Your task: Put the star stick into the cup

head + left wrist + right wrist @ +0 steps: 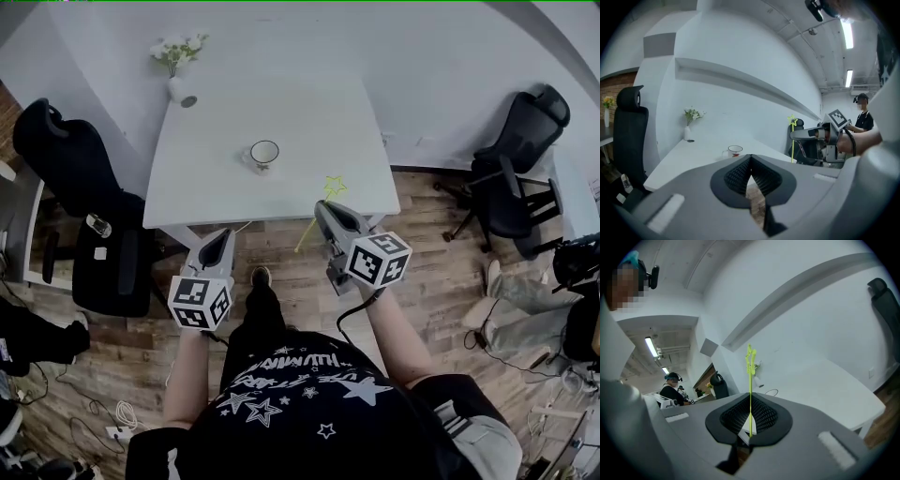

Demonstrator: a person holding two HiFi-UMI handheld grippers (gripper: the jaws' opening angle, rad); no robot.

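Between the right gripper's (750, 417) fingers sits the stick (750, 380), pinched on its thin shaft by the 2 ribbed pads, which are pressed together on it. It stands upright, with its yellow-green star above the fingers and the rest of the shaft hanging below them. In the head view the star shows against the near edge of the worktop (281, 112), while the lower end shows against the wooden floor (431, 244).

The cup (263, 153), white with a dark rim, stands on the worktop well ahead of these fingers and to their left, apart from the stick.

The left gripper (750, 159) is held beside the right gripper at the near side of the worktop. Its fingers are pressed together at the tips with nothing between them, and only floor shows through the gap behind the tips. The cup lies ahead of the left fingers, a touch to their left. A vase (176, 86) of white flowers stands farther off, at the far corner. A black chair (56, 150) stands off to the left of the left fingers.
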